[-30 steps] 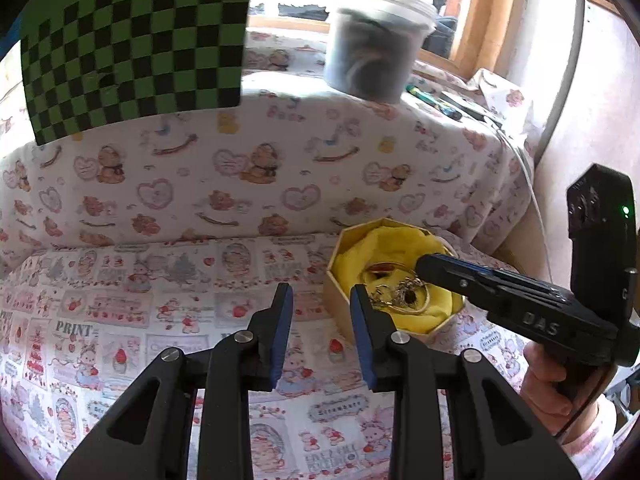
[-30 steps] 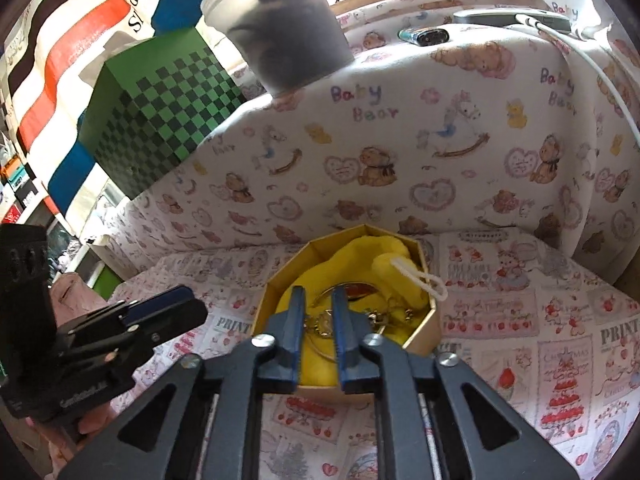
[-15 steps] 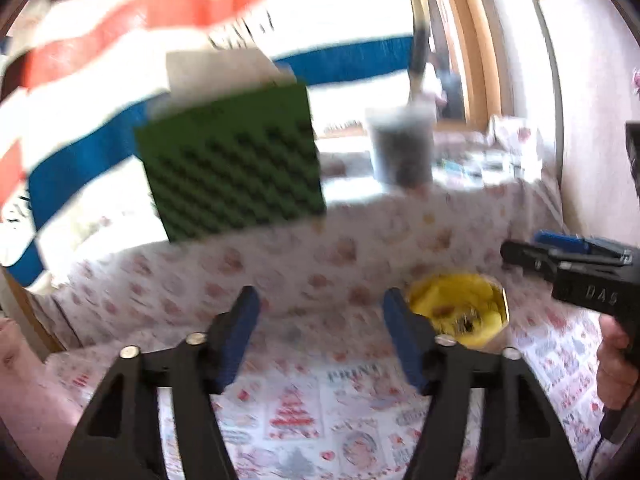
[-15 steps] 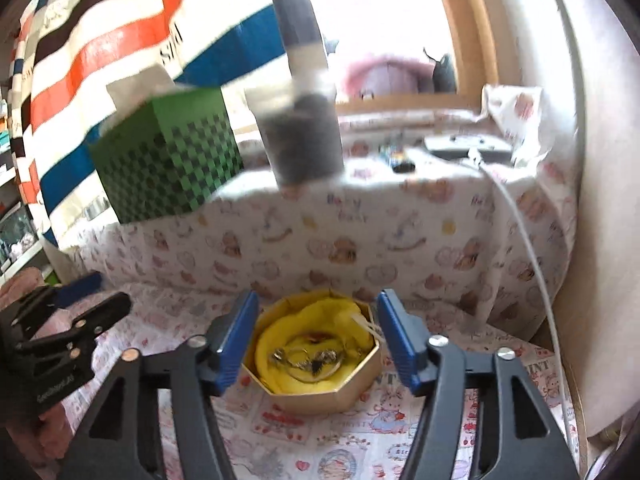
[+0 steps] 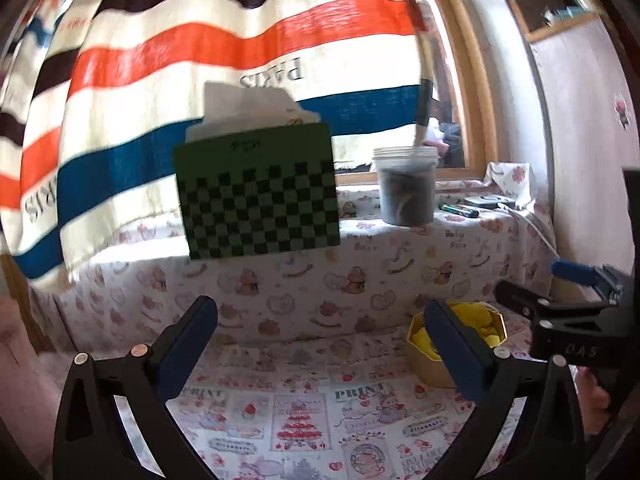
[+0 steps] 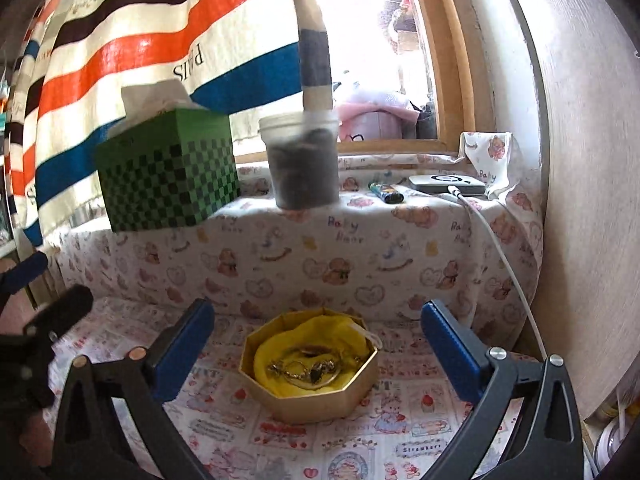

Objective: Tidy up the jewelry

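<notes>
Jewelry [image 6: 310, 370] is seen lying in a tangle on yellow cloth [image 6: 280, 354] inside the gold octagonal box [image 6: 308, 394], and nothing of it is held by either tool. The right hand-held gripper [image 6: 318, 344] is being opened wide at this moment, its blue pads [image 6: 182, 350] standing well apart on either side of the box, with no piece between them and no contact with the box made. The left hand-held gripper [image 5: 320, 344] is likewise being opened, empty, over the printed cloth of the surface [image 5: 304, 420], with the box [image 5: 424, 364] off to its right, partly hidden behind one finger. In the left view the right hand-held gripper [image 5: 560, 300] is caught at the edge, held level beside the box.

The step in hand is judged to be a fresh approach, with both tools readied for a pick. Rings, a chain and a dark-stoned piece appear intertwined, though the details are too small to be told apart. For the next move, one piece would have to be singled out, the pads lowered into the box and closed narrowly on it. A snag is to be expected if a chain is lifted with the rest. Beyond, a green checkered tissue box [image 6: 168, 184] and a plastic tub [image 6: 302, 160] are seen on the ledge, well clear.
</notes>
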Demonstrator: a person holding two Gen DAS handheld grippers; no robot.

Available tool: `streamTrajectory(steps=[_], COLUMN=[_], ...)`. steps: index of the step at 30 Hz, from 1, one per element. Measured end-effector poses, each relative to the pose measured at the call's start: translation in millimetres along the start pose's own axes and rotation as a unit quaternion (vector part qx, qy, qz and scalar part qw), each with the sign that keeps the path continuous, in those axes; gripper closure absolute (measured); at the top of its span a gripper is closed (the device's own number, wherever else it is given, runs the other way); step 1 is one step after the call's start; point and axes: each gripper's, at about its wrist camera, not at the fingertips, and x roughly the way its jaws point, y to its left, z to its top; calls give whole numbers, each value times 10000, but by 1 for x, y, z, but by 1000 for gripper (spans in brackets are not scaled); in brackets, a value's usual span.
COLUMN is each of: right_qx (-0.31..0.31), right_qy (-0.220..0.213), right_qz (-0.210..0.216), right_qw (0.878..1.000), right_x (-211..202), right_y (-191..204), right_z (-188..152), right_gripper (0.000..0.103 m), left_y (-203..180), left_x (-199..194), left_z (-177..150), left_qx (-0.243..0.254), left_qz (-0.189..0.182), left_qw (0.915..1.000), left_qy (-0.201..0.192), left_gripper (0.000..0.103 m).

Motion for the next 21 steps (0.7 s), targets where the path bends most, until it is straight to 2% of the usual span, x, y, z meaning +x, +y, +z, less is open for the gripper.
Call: streamTrajectory(steps=[6, 9, 13, 16, 21], right_qx=[56, 0, -107, -49, -51], right_qy=[-68, -68, -57, -46, -49], right_qz=[43, 0, -96, -170, -196], right_qw=[10000, 10000, 9999, 9998, 9998], right_x=[0, 2, 3, 4, 4], right_y=[-5, -2, 3, 1, 1], right_z=[-8, -13, -15, -15, -15], right_gripper=[0, 0, 0, 0, 0], left_y=[16, 21, 24, 29, 29], left_x=[6, 11, 13, 21, 26], left_z=[-12, -15, -19, -22, -29], left_qx=[-241, -348, -409, -562, -555], left_qz=[192, 163, 181, 172, 367], left_qw=[9995, 9991, 9988, 9975, 9969], left_qy=[3, 179, 185, 387, 420], left_gripper=[1, 1, 1, 1, 1])
